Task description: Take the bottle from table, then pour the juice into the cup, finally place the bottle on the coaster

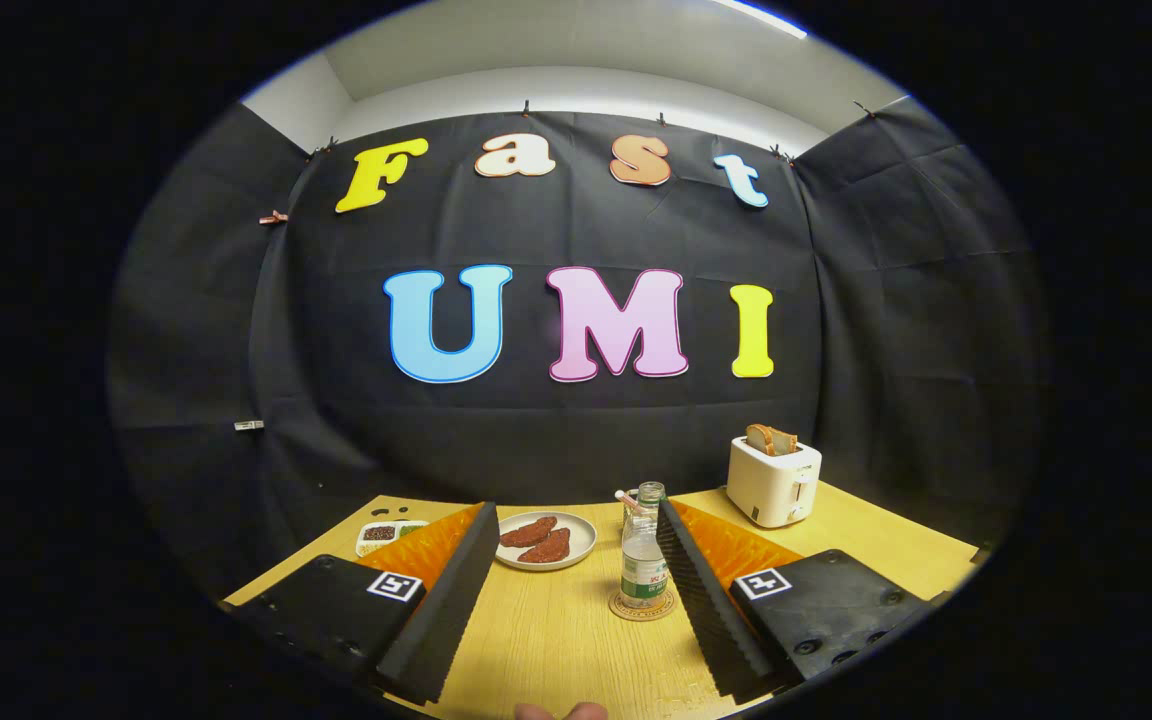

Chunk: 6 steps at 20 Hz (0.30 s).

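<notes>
A clear plastic bottle (644, 560) with a green label stands upright on a round coaster (640, 608) on the wooden table (546, 640). It sits between my fingers, close against the inner side of the right finger (701, 590). My gripper (574, 512) is open, with a wide gap left of the bottle, and neither finger presses on it. Just behind the bottle a clear cup (629, 508) with a pink straw peeks out, mostly hidden by the bottle.
A white plate (576, 552) with two brown slices lies beyond the fingers, left of the bottle. A white toaster (773, 480) holding bread stands at the back right. A small snack tray (376, 535) sits back left. Part of a hand (561, 712) shows near me.
</notes>
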### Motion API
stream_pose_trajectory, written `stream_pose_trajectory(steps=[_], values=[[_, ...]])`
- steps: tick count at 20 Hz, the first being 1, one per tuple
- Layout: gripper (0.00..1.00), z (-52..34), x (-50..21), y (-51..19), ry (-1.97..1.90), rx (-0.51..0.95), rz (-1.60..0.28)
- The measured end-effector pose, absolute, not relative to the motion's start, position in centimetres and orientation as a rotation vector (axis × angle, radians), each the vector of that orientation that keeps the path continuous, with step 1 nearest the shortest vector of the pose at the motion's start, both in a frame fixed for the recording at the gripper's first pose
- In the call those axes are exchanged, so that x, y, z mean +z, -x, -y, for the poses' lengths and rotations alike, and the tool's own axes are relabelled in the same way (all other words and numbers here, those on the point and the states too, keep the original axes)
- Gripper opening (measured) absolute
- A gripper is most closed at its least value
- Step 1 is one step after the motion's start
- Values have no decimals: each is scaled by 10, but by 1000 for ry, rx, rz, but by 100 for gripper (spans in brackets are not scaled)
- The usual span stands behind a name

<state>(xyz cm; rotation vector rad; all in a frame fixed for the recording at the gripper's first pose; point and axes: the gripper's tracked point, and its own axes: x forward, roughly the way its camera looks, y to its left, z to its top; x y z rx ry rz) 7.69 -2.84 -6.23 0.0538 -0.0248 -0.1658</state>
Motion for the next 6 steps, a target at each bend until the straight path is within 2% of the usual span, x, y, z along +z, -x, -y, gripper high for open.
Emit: stream_pose_trajectory(steps=[6], values=[[97,34,-57,-61,-82,-128,26]])
